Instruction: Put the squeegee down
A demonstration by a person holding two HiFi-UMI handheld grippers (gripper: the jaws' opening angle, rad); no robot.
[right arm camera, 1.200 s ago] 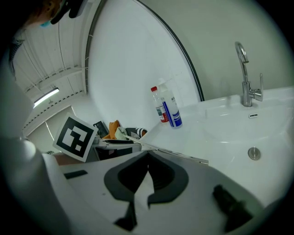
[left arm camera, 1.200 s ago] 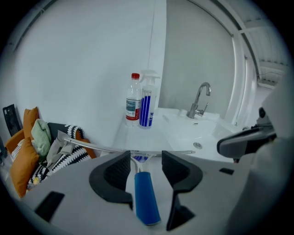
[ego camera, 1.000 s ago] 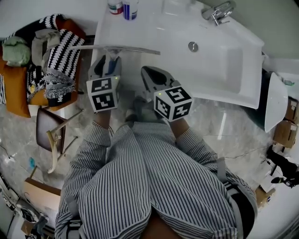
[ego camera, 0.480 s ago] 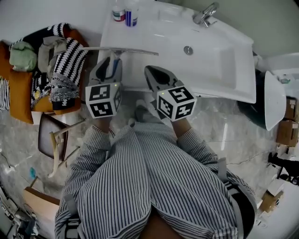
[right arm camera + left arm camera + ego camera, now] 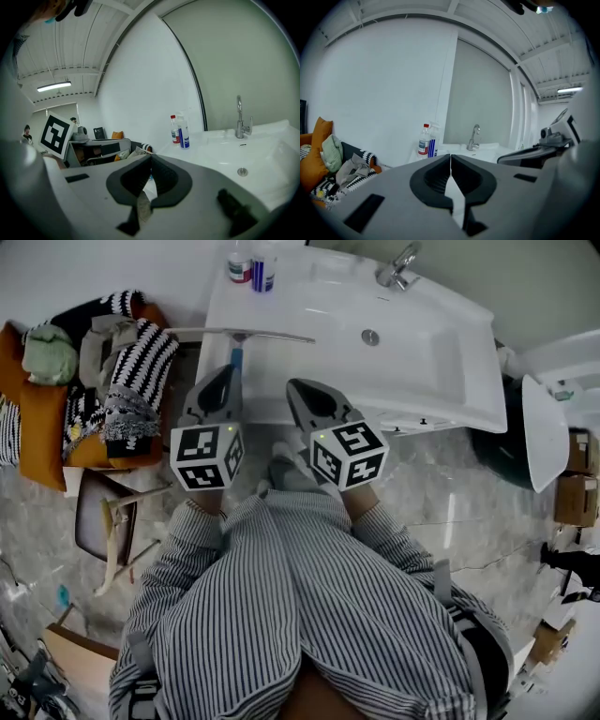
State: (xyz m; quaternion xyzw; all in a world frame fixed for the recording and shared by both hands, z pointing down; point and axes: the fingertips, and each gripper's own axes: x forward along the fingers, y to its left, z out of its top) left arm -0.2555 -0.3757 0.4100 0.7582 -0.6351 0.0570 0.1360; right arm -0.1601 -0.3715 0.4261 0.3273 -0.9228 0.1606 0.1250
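The squeegee (image 5: 239,335) lies on the left part of the white sink (image 5: 441,343), its long blade across the rim and its blue handle (image 5: 234,360) pointing towards me. My left gripper (image 5: 226,374) sits just short of that handle, its jaws closing to a hairline with nothing between them; the left gripper view shows the left gripper (image 5: 450,157) the same way. Beside it, my right gripper (image 5: 298,388) hangs at the sink's front edge. In its own view the right gripper (image 5: 151,158) has its tips together and holds nothing.
Two bottles (image 5: 251,262) stand at the sink's back left, the tap (image 5: 397,266) at the back, the drain (image 5: 370,337) in the basin. A heap of clothes and cushions (image 5: 98,362) lies left, above a wooden chair (image 5: 111,521). A white lid (image 5: 539,432) leans at right.
My left gripper let go of the squeegee's blue handle, closed, and drew back towards me. The right gripper drew back too. The squeegee stays on the sink.
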